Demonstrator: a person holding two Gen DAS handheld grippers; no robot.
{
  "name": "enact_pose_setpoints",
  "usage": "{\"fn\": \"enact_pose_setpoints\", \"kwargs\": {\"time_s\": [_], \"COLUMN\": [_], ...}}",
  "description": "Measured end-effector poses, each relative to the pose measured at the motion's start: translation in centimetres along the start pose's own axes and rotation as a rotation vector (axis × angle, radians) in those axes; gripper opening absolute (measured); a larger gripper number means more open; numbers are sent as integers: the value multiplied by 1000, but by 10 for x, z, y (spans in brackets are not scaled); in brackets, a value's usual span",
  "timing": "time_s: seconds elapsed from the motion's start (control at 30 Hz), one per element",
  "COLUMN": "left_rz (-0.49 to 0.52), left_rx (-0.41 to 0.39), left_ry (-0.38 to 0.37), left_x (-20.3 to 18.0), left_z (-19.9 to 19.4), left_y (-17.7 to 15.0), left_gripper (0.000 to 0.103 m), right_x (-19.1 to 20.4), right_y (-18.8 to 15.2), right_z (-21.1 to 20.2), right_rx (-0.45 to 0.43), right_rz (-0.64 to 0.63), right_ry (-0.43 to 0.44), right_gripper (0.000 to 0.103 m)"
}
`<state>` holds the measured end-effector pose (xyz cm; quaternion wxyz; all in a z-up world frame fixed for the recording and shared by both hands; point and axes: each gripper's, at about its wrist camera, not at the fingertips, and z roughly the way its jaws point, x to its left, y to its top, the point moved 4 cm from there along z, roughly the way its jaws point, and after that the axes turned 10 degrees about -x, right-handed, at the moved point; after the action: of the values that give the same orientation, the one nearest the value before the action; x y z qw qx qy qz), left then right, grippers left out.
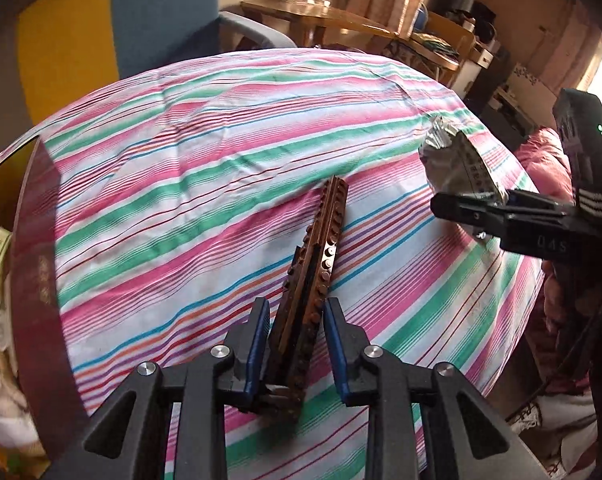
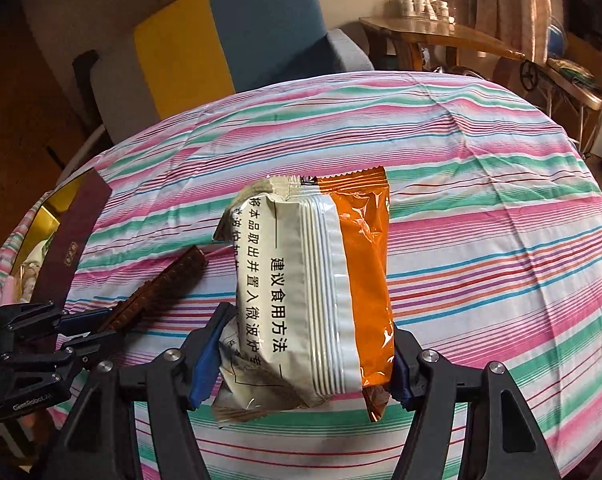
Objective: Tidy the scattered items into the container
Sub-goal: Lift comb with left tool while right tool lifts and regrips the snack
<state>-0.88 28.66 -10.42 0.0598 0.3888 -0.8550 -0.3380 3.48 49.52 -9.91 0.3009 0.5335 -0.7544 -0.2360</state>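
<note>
Left gripper (image 1: 296, 344): jaws straddle brick bar (image 1: 315, 264), gap showing. Right gripper (image 2: 301, 354): jaws clamp packet (image 2: 313, 292) aloft, for box (image 1: 33, 248), tabletop's left edge.

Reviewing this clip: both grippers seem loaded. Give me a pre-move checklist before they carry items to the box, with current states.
1. Right gripper clamped on the snack packet: ok, packet lifted off the striped cloth.
2. Left gripper closed on the brown brick bar: cannot tell, a gap shows beside the right pad.
3. Bar lifted: cannot tell.
4. Maroon box open: ok, items already inside.
5. Grippers apart: ok.
6. Path to the box: ok, nothing between.
</note>
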Motion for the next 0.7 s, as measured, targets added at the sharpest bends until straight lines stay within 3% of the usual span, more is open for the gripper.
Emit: {"fn": "enact_pose_setpoints", "kwargs": {"time_s": [0.13, 0.3, 0.5, 0.7], "left_rz": [-38, -33, 62, 165], "left_rx": [-39, -45, -63, -7], "left_ry": [50, 33, -8, -41], "left_x": [16, 24, 8, -10], "left_z": [-16, -29, -36, -16], "left_y": [-9, -25, -17, -6], "left_gripper": [28, 28, 40, 41], "right_x": [46, 86, 78, 57], "right_y": [-14, -32, -42, -46], "right_z": [3, 4, -12, -36], "right_rx": [13, 18, 27, -9], "right_rz": [-30, -79, -55, 24], "right_ry": [59, 59, 2, 11], "right_gripper": [68, 70, 71, 80]}}
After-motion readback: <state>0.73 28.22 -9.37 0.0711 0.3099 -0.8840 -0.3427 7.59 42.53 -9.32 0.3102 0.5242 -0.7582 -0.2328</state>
